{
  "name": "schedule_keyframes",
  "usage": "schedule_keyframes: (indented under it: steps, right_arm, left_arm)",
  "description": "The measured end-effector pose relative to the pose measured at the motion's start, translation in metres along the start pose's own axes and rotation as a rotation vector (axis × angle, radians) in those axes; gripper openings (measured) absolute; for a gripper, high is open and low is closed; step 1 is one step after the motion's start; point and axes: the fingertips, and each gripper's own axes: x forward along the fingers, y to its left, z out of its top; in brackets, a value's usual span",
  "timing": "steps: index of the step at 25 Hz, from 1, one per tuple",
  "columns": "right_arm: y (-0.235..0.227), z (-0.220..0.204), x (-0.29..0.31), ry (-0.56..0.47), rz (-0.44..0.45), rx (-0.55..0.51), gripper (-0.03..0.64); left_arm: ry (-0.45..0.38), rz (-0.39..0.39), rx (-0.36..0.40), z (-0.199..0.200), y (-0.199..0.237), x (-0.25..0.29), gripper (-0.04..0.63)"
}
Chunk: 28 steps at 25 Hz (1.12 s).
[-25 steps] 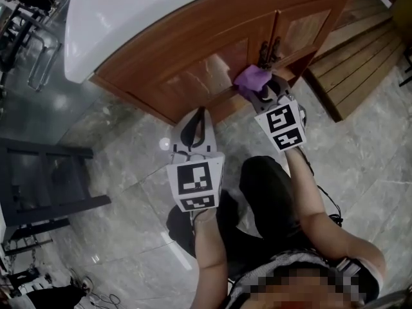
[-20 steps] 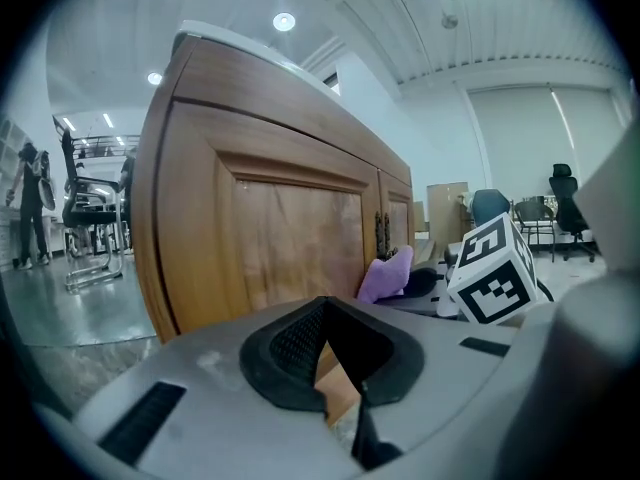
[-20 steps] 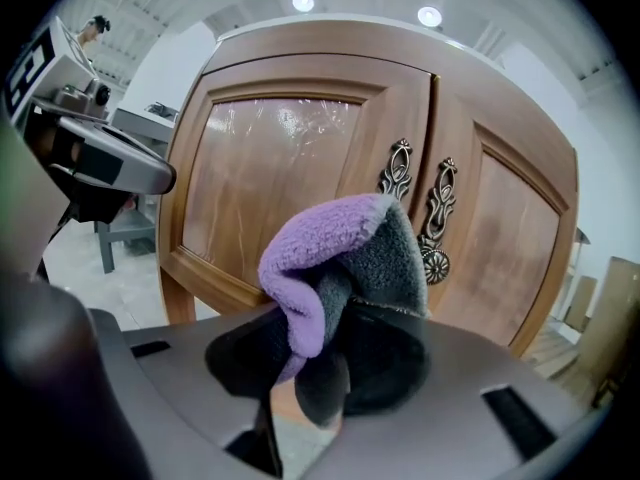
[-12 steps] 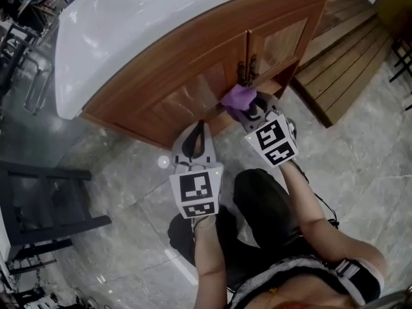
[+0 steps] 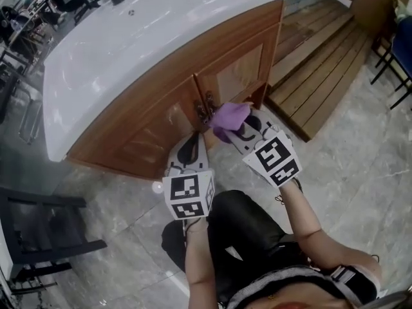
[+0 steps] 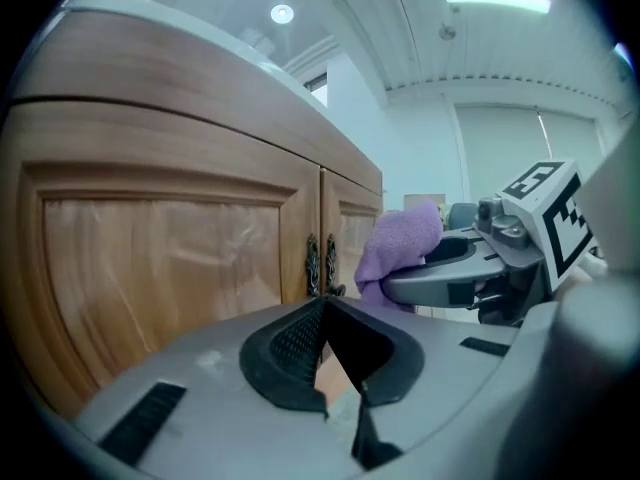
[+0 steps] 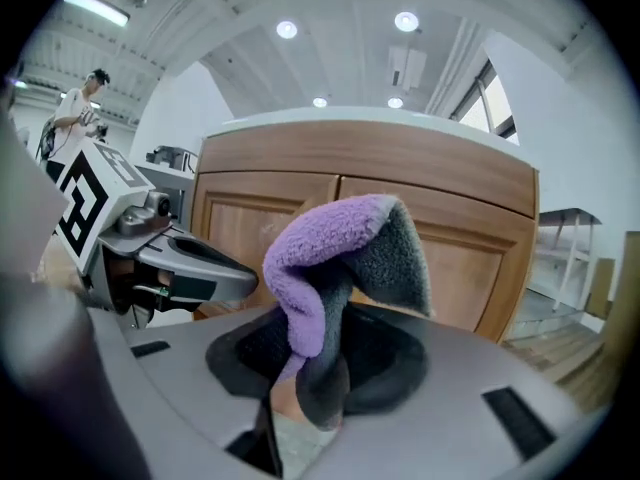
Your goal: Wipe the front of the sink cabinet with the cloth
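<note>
A wooden sink cabinet point(image 5: 161, 111) with two doors and dark metal handles point(image 5: 206, 108) stands under a white basin top point(image 5: 129, 37). My right gripper point(image 5: 237, 129) is shut on a purple cloth point(image 5: 228, 118), which bunches up from its jaws close to the door handles; whether it touches the wood I cannot tell. The cloth point(image 7: 335, 268) folds over in the right gripper view, purple outside, grey inside. My left gripper point(image 5: 190, 148) is shut and holds nothing, pointing at the left door point(image 6: 160, 258). The purple cloth point(image 6: 400, 248) shows beside the handles point(image 6: 320, 263) there.
A low wooden step platform point(image 5: 322, 63) lies right of the cabinet. A dark chair frame point(image 5: 38, 224) stands at the left on the grey marble floor point(image 5: 360, 166). The person's dark-trousered knees point(image 5: 244, 230) are under the grippers. A person stands far left point(image 7: 75, 108).
The view has swung so the cabinet sits further left and lower. My right gripper with the cloth has slid left along the cabinet front, toward the door handles. The left gripper stays shut.
</note>
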Motion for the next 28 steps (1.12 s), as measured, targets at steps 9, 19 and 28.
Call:
schedule_keyframes:
  steps: [9,19,28]
  right_arm:
    - [-0.049,0.031,-0.025,-0.06,-0.099,-0.008,0.175]
    - [-0.051,0.079,-0.001,-0.064,-0.098,-0.138,0.175]
    - [-0.054,0.085,0.017,-0.054,-0.101,-0.159,0.175]
  left_arm:
    - [-0.072,0.001,-0.025,0.011,-0.012,0.013,0.0]
    - [-0.128,0.013,-0.007,0.04,-0.002,0.019,0.0]
    - [-0.093,-0.028,-0.033,0.043,-0.019,0.023,0.0]
